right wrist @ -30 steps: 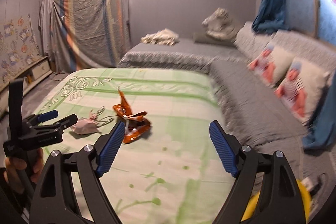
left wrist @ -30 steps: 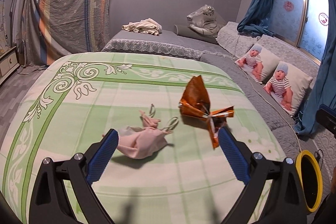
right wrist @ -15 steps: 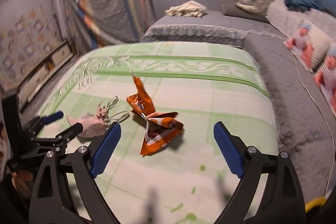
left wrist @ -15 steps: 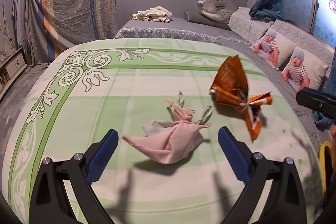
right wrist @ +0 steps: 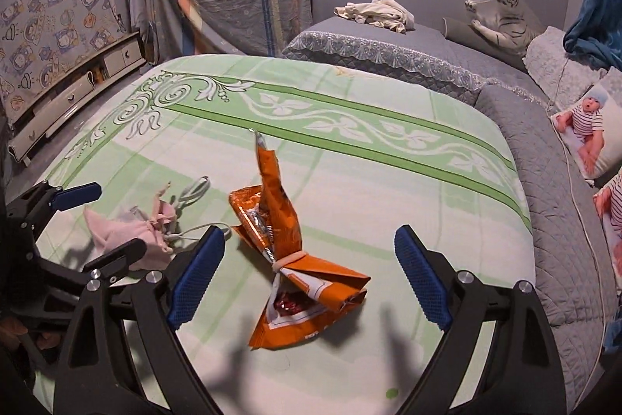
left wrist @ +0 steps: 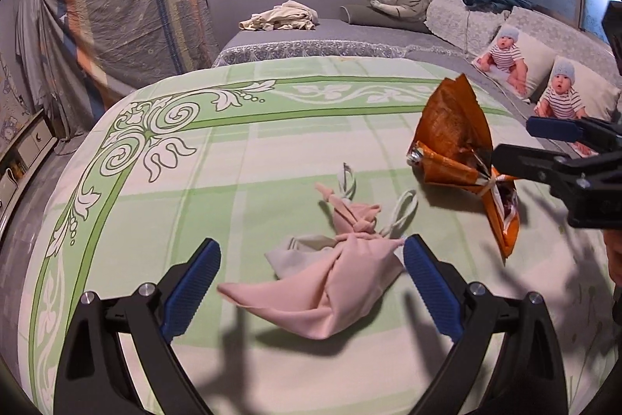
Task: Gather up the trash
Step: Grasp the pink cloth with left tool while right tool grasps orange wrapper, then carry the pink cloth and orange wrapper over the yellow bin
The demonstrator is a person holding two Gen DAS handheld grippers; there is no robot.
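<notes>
Two pieces of trash lie on the green-patterned bedsheet [left wrist: 241, 158], one in front of each gripper.

Left wrist view: the left gripper [left wrist: 311, 277] stands wide open with nothing clamped. The pink cloth pouch [left wrist: 330, 282] lies crumpled on the sheet between the two blue pads, its right edge just beside the right pad; whether it touches that pad cannot be told. Its white drawstring [left wrist: 400, 212] trails away from the camera. To the right, the orange snack wrapper [left wrist: 455, 146] sits near the pouch but apart from it, one end sticking up. The right gripper [left wrist: 517, 142] enters from the right edge, one finger crossing in front of the wrapper's pinched middle.

Right wrist view: the right gripper [right wrist: 309, 277] is spread wide, its jaws having just been opening, and it grips nothing. The orange snack wrapper [right wrist: 283, 232] lies between the fingers, clear of both pads, tied at its waist with a pale band, one end upright. The pink cloth pouch [right wrist: 128, 232] lies to the left, with the left gripper [right wrist: 105, 220] over it. A grey quilted sofa [right wrist: 544, 189] borders the sheet on the right.
</notes>
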